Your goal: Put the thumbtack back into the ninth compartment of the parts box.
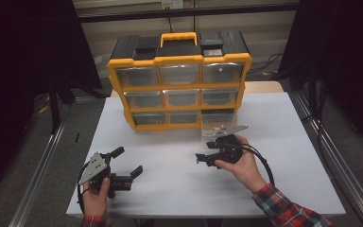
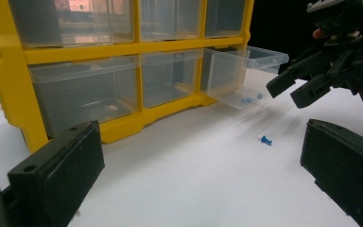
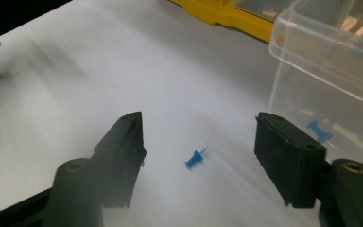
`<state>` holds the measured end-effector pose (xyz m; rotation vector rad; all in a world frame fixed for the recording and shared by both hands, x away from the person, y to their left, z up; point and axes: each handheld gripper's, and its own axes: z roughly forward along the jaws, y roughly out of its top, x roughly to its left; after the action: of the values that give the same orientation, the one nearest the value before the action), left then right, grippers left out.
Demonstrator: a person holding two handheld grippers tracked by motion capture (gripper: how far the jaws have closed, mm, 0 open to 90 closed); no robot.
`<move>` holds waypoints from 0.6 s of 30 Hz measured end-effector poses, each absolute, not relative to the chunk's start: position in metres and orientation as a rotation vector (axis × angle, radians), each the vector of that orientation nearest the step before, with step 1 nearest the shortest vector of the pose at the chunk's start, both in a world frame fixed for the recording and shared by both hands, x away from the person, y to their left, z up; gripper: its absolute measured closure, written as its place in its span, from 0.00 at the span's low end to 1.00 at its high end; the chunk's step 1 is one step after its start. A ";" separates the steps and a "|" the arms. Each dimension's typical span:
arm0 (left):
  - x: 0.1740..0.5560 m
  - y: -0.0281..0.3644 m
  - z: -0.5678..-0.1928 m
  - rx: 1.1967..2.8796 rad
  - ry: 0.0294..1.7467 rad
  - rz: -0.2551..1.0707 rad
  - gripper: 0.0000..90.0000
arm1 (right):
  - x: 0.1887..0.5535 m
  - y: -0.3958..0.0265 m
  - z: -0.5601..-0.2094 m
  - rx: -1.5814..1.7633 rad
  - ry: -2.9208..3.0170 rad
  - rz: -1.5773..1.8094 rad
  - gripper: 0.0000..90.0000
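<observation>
A small blue plastic push pin lies on the white table, between the right gripper's open black jaws, which hold nothing. Its needle points up and to the right in the right gripper view, roughly across the gap. The pulled-out clear plastic drawer of the yellow organiser cabinet stands just beside it. The left gripper rests well apart, wide open and empty. The pin's needle tip is faint, probably blurred.
</observation>
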<state>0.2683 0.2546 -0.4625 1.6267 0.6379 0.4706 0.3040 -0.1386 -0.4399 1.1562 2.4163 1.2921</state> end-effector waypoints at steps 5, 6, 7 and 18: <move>0.268 0.254 -0.463 1.625 0.640 0.471 0.00 | 0.305 -0.138 -0.444 1.174 2.421 1.275 0.47; 0.268 0.254 -0.462 1.623 0.639 0.469 0.00 | 0.305 -0.137 -0.444 1.175 2.420 1.275 0.48; 0.268 0.254 -0.462 1.623 0.638 0.470 0.00 | 0.305 -0.136 -0.446 1.173 2.432 1.269 0.49; 0.268 0.255 -0.462 1.624 0.639 0.470 0.00 | 0.308 -0.125 -0.460 1.154 2.480 1.202 0.59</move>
<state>0.2682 0.2548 -0.4625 1.6243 0.6387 0.4700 0.3075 -0.1253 -0.4599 1.1538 2.4797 1.2017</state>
